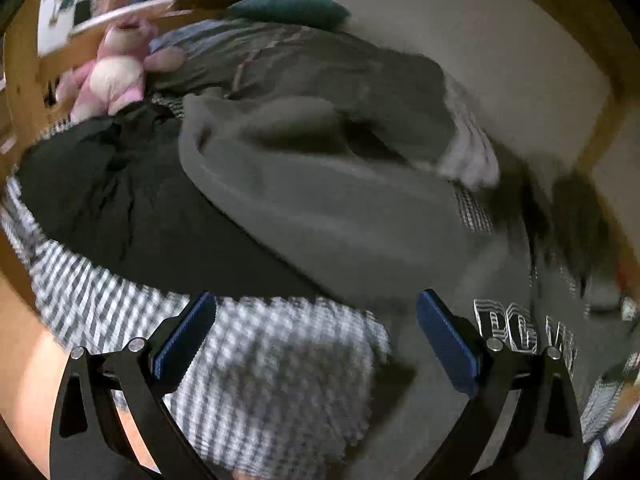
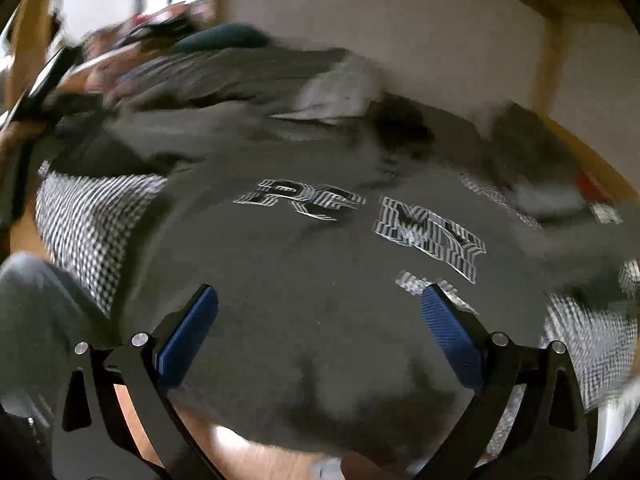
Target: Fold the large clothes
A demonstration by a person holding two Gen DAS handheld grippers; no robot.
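A large grey sweatshirt (image 2: 320, 280) with striped white lettering (image 2: 428, 236) lies spread on a bed with a black-and-white checked cover (image 2: 88, 216). In the left wrist view the sweatshirt (image 1: 320, 208) is bunched, with its lettering (image 1: 516, 328) at the right. My left gripper (image 1: 316, 332) is open and empty above the checked cover (image 1: 280, 360), at the sweatshirt's near edge. My right gripper (image 2: 320, 328) is open and empty just above the sweatshirt's lower front. Both views are blurred.
A black garment (image 1: 120, 208) lies left of the sweatshirt. A pink plush toy (image 1: 116, 76) and a dark teal cushion (image 1: 292, 8) sit at the far end of the bed. A wooden bed frame (image 1: 20, 72) and a pale wall (image 1: 480, 40) border the bed.
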